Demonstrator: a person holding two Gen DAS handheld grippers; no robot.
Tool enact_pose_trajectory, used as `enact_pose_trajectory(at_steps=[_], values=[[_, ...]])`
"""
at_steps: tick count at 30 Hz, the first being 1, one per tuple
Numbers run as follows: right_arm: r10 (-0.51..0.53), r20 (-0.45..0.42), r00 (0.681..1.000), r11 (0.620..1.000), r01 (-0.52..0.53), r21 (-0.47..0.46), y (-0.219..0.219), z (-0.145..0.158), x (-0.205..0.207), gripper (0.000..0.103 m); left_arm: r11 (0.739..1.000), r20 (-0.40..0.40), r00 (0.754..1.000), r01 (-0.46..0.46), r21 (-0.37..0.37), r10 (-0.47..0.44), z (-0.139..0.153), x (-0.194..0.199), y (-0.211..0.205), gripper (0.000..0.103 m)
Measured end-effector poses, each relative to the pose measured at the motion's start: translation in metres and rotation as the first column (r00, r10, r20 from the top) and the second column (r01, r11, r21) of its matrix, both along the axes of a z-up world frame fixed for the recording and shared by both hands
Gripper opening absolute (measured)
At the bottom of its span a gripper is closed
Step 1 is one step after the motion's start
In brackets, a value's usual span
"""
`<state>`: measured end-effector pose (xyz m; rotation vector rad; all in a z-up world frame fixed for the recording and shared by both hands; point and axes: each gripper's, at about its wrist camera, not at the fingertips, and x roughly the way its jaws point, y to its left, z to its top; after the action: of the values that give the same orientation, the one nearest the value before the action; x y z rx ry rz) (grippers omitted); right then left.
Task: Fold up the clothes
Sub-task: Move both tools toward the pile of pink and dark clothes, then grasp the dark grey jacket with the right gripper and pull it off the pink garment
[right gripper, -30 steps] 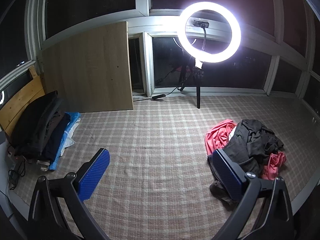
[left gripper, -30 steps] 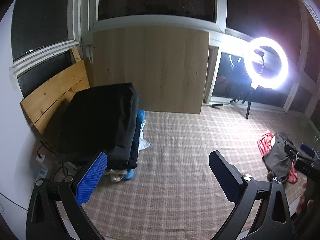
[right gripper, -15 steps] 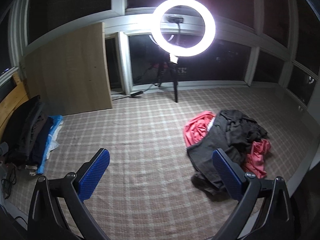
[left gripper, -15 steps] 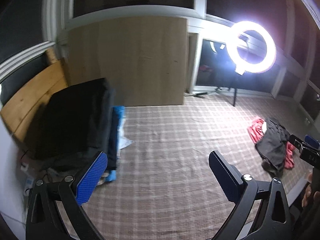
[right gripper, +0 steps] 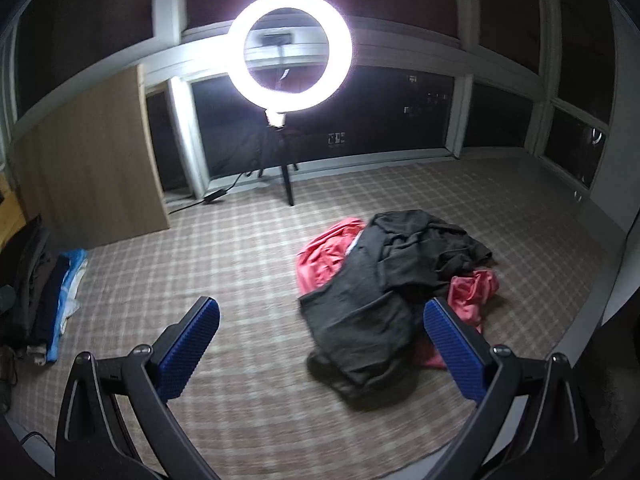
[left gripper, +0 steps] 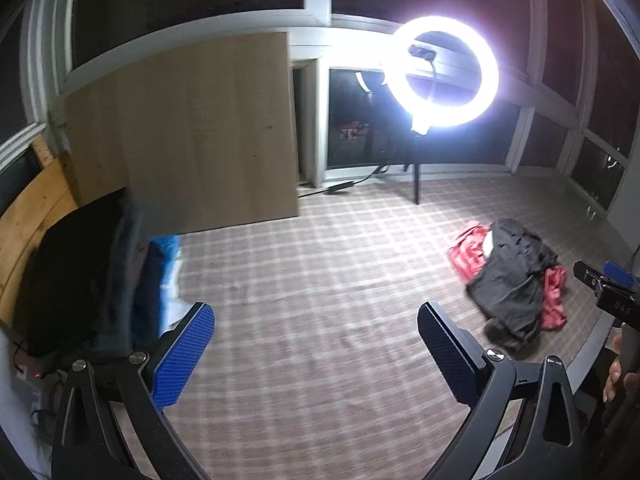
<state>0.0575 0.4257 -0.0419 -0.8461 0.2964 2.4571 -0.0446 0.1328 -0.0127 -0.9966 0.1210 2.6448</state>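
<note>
**Both grippers wide apart above a plaid rug, clothes heap untouched**

Left wrist view: the left gripper (left gripper: 316,344) fills the bottom of the frame, its two blue-padded fingers (left gripper: 182,354) spread wide with nothing between them, held above the rug (left gripper: 320,280). The heap (left gripper: 512,276) of loose clothes lies at centre right, well apart from the fingers: a dark garment (left gripper: 508,284) draped over a red one (left gripper: 466,246) that shows at both ends. At the left edge a stack (left gripper: 80,276) of dark folded clothes sits over blue and white pieces, blurred. Behind it, upper left, a board (left gripper: 192,140) leans against the windows. A lit ring light (left gripper: 444,72) on a stand glares at upper right. At the far right edge the right gripper (left gripper: 608,292) pokes in, with fingers of a hand (left gripper: 618,376) below it; its jaws cannot be judged from here.

Right wrist view: the right gripper (right gripper: 322,348) at the bottom also has its blue fingers (right gripper: 456,350) set wide apart, gripping nothing. The heap (right gripper: 392,280) lies at centre, just beyond and partly between the fingertips in the frame, the dark garment (right gripper: 384,292) on top, the red one (right gripper: 324,256) showing upper left and right of it. Whether the right finger touches the cloth cannot be told. The stack (right gripper: 44,292) lies at the far left edge, the board (right gripper: 92,176) above it. The ring light (right gripper: 290,52) stands at top centre before dark windows, and the rug (right gripper: 200,256) covers the floor.
</note>
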Motion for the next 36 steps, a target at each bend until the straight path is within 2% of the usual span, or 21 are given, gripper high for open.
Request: enact_pose_trajectory(at_steps=[5, 10, 13, 17, 20, 25, 28, 31, 33, 35, 36], values=[[0.009, -0.087, 0.996, 0.999, -0.013, -0.04, 0.063, 0.009, 0.017, 0.103, 1.0, -0.019, 1.0, -0.003, 0.008, 0.003, 0.01, -0.014, 0.038, 0.102], [0.016, -0.064, 0.998, 0.999, -0.013, 0.047, 0.118, 0.021, 0.022, 0.103, 0.999, -0.007, 1.0, 0.02, 0.038, -0.02, 0.013, -0.032, 0.081, 0.102], [0.016, -0.036, 0.999, 0.997, -0.013, 0.071, 0.156, 0.023, 0.025, 0.103, 0.997, 0.005, 0.998, 0.064, 0.051, -0.064, 0.01, -0.04, 0.113, 0.102], [0.05, 0.007, 0.999, 0.999, -0.05, 0.01, 0.204, 0.013, 0.017, 0.103, 0.989, 0.057, 0.989, 0.131, 0.068, -0.135, -0.005, -0.054, 0.159, 0.102], [0.108, 0.048, 0.993, 0.99, -0.103, -0.095, 0.228, -0.007, -0.001, 0.103, 0.984, 0.104, 0.981, 0.155, 0.084, -0.164, -0.019, -0.065, 0.191, 0.102], [0.194, 0.12, 0.974, 0.969, -0.171, -0.178, 0.226, -0.056, -0.043, 0.103, 0.984, 0.155, 0.973, 0.163, 0.071, -0.172, -0.042, -0.079, 0.224, 0.102], [0.242, 0.17, 0.955, 0.949, -0.197, -0.247, 0.222, -0.088, -0.069, 0.103, 0.984, 0.18, 0.968, 0.168, 0.052, -0.174, -0.054, -0.086, 0.236, 0.102], [0.302, 0.236, 0.923, 0.923, -0.221, -0.316, 0.217, -0.122, -0.094, 0.103, 0.986, 0.201, 0.966, 0.159, 0.051, -0.166, -0.06, -0.095, 0.242, 0.102], [0.34, 0.244, 0.908, 0.906, -0.248, -0.342, 0.214, -0.139, -0.101, 0.102, 0.988, 0.216, 0.964, 0.148, 0.054, -0.156, -0.063, -0.103, 0.242, 0.102], [0.377, 0.248, 0.893, 0.888, -0.272, -0.369, 0.211, -0.156, -0.108, 0.067, 0.988, 0.229, 0.961, 0.143, 0.054, -0.152, -0.068, -0.11, 0.242, 0.102], [0.384, 0.232, 0.894, 0.879, -0.278, -0.386, 0.213, -0.158, -0.107, 0.045, 0.988, 0.237, 0.96, 0.143, 0.053, -0.152, -0.071, -0.113, 0.243, 0.102]])
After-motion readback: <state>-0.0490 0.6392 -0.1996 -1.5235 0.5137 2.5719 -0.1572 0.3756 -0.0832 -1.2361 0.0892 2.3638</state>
